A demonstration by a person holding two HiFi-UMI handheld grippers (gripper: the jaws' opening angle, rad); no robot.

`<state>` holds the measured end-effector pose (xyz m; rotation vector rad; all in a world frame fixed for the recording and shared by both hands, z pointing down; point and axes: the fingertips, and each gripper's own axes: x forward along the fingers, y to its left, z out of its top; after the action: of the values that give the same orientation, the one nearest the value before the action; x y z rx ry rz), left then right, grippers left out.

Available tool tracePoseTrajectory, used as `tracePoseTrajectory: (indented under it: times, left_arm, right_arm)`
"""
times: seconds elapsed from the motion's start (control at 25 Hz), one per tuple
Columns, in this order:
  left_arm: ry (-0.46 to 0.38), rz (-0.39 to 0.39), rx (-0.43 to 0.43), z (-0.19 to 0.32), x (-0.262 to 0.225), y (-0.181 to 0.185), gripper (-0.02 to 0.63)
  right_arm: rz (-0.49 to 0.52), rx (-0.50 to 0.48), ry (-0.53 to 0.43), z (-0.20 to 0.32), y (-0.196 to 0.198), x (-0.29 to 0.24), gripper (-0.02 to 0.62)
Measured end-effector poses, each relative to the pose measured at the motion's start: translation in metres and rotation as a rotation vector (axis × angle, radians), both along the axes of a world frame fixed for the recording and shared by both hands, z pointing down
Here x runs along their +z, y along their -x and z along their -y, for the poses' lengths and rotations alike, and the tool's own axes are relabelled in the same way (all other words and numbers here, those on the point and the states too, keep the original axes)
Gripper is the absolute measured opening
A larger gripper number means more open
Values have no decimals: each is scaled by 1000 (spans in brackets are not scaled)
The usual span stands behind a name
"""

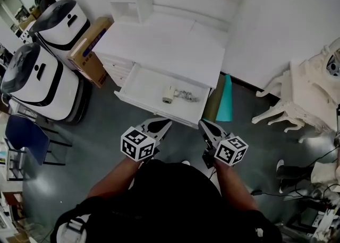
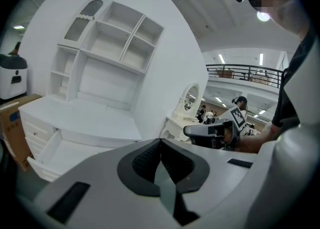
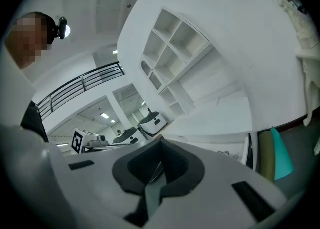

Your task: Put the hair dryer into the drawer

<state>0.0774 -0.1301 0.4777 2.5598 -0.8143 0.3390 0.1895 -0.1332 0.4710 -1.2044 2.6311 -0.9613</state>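
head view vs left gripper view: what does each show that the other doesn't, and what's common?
Head view only: the hair dryer lying in the open drawer with its cord, and the teal roll.
Left gripper view only: the oval mirror, the balcony railing and the ceiling lights.
Both: the drawer, the desk, the cardboard box, the left hand-held gripper and the right hand-held gripper.
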Motion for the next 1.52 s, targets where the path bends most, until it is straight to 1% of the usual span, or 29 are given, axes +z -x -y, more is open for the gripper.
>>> tracePoseTrajectory:
  times: [0.2, 0.4, 0.52, 0.64, 0.88, 1.24, 1.52]
  left_arm:
    - [-27, 9, 63, 4, -11, 19, 11]
    - [-39, -2, 84, 11, -16, 43, 11]
    - [-34, -3, 84, 14, -14, 57, 11]
    - [-26, -5, 81, 16, -12, 64, 11]
    - [-40, -35, 86, 16, -20, 64, 11]
    - [-30, -26, 90, 12, -16, 64, 11]
    - [-33, -29, 82, 15, -18, 65, 11]
  right_arm:
    - [-13, 35, -24, 4, 28, -7, 25]
    - [-26, 45, -33, 3, 59, -8, 25]
    - [-24, 58, -22, 1, 69, -5, 25]
    - [-33, 71, -22, -2, 73, -5, 25]
    - [-61, 70, -27, -7, 74, -4, 25]
    - [-73, 63, -14, -9, 77, 5, 25]
    - [-63, 52, -34, -3, 76, -2, 25]
